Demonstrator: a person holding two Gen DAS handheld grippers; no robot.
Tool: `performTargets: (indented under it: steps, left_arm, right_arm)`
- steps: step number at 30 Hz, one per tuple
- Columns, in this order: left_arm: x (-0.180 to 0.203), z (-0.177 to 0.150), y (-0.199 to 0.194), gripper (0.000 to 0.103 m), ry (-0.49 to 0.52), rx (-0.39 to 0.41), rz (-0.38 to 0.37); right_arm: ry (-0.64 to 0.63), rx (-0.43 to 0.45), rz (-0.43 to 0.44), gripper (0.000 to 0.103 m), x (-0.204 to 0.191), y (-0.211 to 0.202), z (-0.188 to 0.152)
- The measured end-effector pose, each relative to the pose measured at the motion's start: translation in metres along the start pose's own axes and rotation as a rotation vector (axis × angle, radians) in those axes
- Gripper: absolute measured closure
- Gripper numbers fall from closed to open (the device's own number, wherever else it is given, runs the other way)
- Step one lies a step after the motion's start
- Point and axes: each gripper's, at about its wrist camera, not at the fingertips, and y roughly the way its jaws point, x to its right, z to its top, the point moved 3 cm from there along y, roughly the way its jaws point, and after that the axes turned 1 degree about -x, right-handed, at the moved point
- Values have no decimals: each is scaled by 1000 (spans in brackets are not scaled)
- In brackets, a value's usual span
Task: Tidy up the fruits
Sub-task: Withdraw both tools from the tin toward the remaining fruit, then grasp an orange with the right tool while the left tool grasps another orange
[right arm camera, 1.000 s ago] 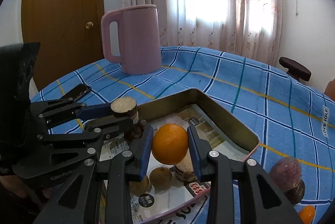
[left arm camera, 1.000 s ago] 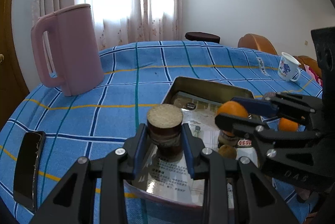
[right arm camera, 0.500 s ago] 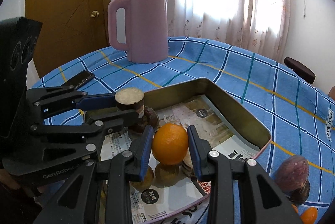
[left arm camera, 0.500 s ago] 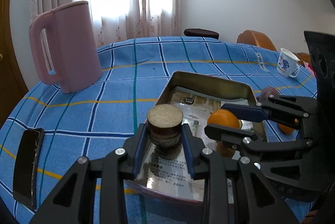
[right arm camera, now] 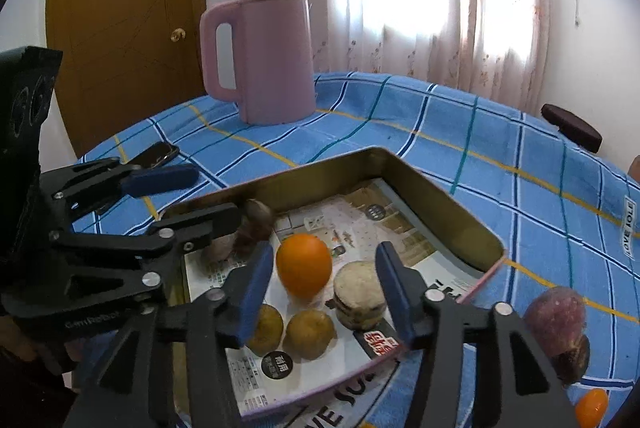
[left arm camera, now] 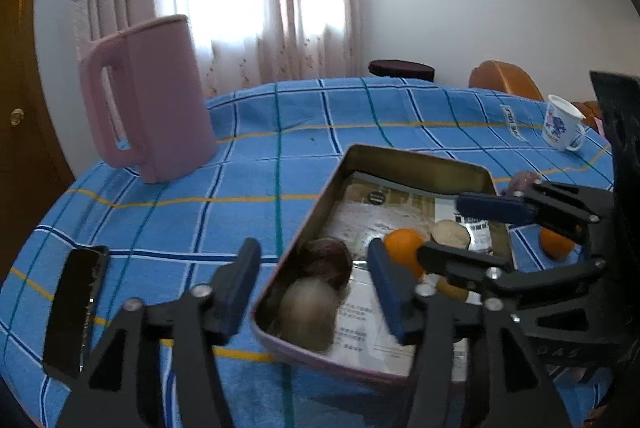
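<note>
A metal tin tray (left arm camera: pixel 416 156) (right arm camera: pixel 448 203) lined with printed paper sits on the blue checked cloth. My left gripper (left arm camera: pixel 316 286) is open over the tray's near-left corner, above a dark cut passion fruit half (left arm camera: pixel 326 262) and a blurred pale half (left arm camera: pixel 308 308). My right gripper (right arm camera: pixel 320 282) is open around an orange (right arm camera: pixel 304 264) resting in the tray beside another cut half (right arm camera: pixel 358 294) and two brown round fruits (right arm camera: pixel 310 334). A purple passion fruit (right arm camera: pixel 554 320) and a small orange (right arm camera: pixel 592 406) lie on the cloth right of the tray.
A pink kettle (left arm camera: pixel 146 95) (right arm camera: pixel 260 57) stands at the back left. A black phone (left arm camera: pixel 76 308) lies left of the tray. A white mug (left arm camera: pixel 562 123) stands at the far right. Stools stand beyond the table edge.
Both grippers opened. The left one let go of the cut passion fruit half, now in the tray's corner. The right one released the orange onto the tray's paper.
</note>
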Motion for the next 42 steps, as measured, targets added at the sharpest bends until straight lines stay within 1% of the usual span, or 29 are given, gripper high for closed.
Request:
performTargets:
  steps: [1,3,6,8,10,12,15,19,23,27,30,32,34,38,42]
  left_arm:
    - [-1,0,-2,38,-3,5,1]
    - [0,0,-5,37,-1,12,-2]
    - [2,1,-9,35,6,26,3]
    - [3,3,-12,30,3,35,6]
    - [5,5,-16,21,1,48,7]
    - [10,8,-20,15,4,67,12]
    - [23,11,-25,11,15,89,-11]
    - [46,15,-27,7,42,101,-51]
    - [82,17,-23,6,93,92,-106]
    - [122,18,-19,6,158,84,-158]
    - [150,19,-15,6,199,74,-196]
    - [164,19,-10,6,213,59,-225]
    - [177,18,-4,6,225,42,-243]
    - [192,14,7,6,229,-3,-270]
    - [198,12,8,7,236,-12,-278]
  right_arm:
    - [2,6,-1,43,1,-2,0]
    - [4,15,-9,41,1,-6,-1]
    - [3,32,-25,41,2,-14,-2]
    - [8,45,-34,41,4,-21,-3]
    - [12,59,-47,41,6,-30,-5]
    - [14,78,-68,40,10,-42,-7]
    - [26,94,-91,40,19,-59,-12]
    - [60,107,-157,39,40,-82,-25]
    - [141,98,-223,39,75,-104,-47]
    - [229,73,-329,39,116,-126,-71]
    - [307,65,-378,39,144,-138,-83]
    - [347,61,-396,39,157,-143,-88]
    - [368,45,-396,39,165,-144,-92]
    - [375,2,-378,39,167,-135,-92]
    - [380,-67,-360,39,169,-118,-93]
